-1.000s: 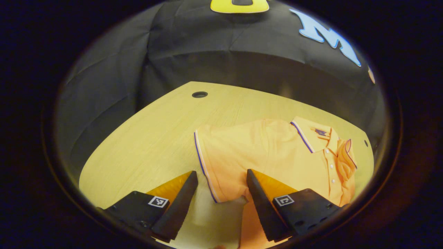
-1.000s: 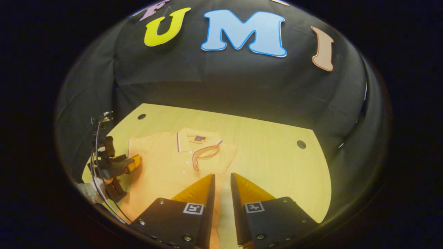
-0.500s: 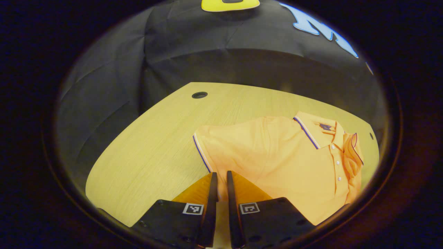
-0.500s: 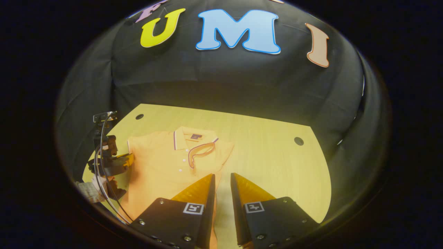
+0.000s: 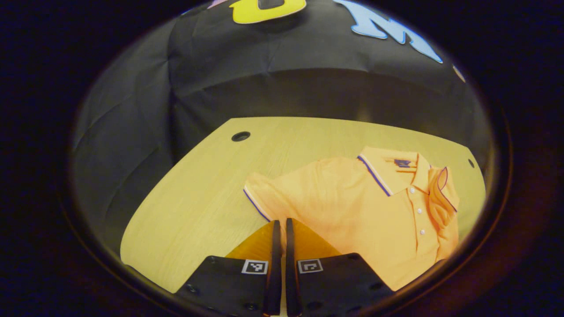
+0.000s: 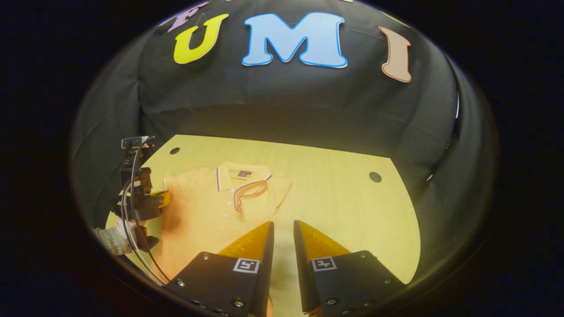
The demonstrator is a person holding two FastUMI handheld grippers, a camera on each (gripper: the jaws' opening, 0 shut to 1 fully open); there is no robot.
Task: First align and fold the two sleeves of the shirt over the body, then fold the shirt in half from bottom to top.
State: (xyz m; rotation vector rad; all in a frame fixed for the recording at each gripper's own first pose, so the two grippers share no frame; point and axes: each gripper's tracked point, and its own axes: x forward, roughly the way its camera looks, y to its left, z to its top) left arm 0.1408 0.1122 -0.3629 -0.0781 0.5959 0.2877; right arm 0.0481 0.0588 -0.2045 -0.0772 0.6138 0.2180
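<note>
Left gripper view — shirt (image 5: 365,211) flat, collar toward far wall, both tools narrow.

Orange polo shirt (image 5: 365,211) lies flat, one sleeve (image 6: 251,193) folded over.

Orange shirt (image 5: 352,207) with purple-and-white striped trim on collar (image 5: 374,174) and sleeve cuff, on pale yellow wood-grain bench (image 5: 198,198)
</note>
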